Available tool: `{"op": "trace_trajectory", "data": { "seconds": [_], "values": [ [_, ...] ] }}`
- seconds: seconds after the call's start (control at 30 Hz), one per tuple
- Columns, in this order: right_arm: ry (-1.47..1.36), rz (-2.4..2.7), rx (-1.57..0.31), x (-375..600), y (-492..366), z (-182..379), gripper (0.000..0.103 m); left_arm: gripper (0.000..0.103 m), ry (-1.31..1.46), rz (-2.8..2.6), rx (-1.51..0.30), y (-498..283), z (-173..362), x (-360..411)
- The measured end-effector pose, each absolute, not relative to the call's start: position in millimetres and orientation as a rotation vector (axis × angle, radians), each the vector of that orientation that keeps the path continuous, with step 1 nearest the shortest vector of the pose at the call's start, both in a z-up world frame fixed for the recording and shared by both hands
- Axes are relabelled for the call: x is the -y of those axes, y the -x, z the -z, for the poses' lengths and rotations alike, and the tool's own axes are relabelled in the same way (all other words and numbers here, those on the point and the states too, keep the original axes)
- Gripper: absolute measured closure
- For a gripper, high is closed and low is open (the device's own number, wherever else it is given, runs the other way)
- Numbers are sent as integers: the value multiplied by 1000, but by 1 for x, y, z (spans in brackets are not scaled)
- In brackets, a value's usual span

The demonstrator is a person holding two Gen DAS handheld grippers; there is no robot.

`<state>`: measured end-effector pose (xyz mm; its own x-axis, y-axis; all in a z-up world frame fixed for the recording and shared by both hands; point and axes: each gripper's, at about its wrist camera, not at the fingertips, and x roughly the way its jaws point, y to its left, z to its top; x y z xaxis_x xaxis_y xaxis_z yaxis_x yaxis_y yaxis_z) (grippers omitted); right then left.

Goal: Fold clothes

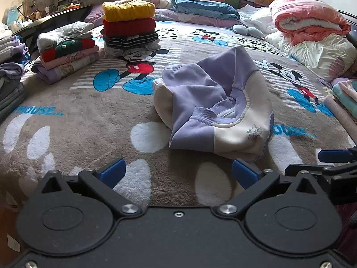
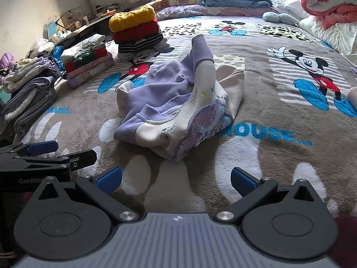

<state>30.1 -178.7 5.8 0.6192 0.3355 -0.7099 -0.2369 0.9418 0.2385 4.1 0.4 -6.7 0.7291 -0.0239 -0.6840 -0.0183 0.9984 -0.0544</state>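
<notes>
Crumpled sweatshirt (image 1: 214, 105) mid-bed, both grippers empty and spread wide.

Stacked at ten o'clock: folded piles (image 1: 67, 51), probably kept clear of the working patch of blanket (image 1: 89, 120). Left gripper (image 1: 178, 174) held low, fingers apart, gripping nothing. At twelve o'clock, just beyond: lilac-and-cream, heaped, one sleeve sticking up (collar facing the cameras). Right gripper (image 2: 176, 178) likewise agape, beside its twin, seemingly poised to spread the heap flat.
</notes>
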Motion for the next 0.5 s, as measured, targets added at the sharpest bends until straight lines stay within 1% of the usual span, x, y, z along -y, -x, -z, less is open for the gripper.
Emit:
{"op": "trace_trajectory", "data": {
  "seconds": [0.3,0.5],
  "values": [
    [-134,-366,-818,178,-32,-9,0,0,67,5,-764,-8,9,-2],
    [-201,-442,-811,186,-37,-9,0,0,89,24,-765,-12,11,-9]
  ]
}}
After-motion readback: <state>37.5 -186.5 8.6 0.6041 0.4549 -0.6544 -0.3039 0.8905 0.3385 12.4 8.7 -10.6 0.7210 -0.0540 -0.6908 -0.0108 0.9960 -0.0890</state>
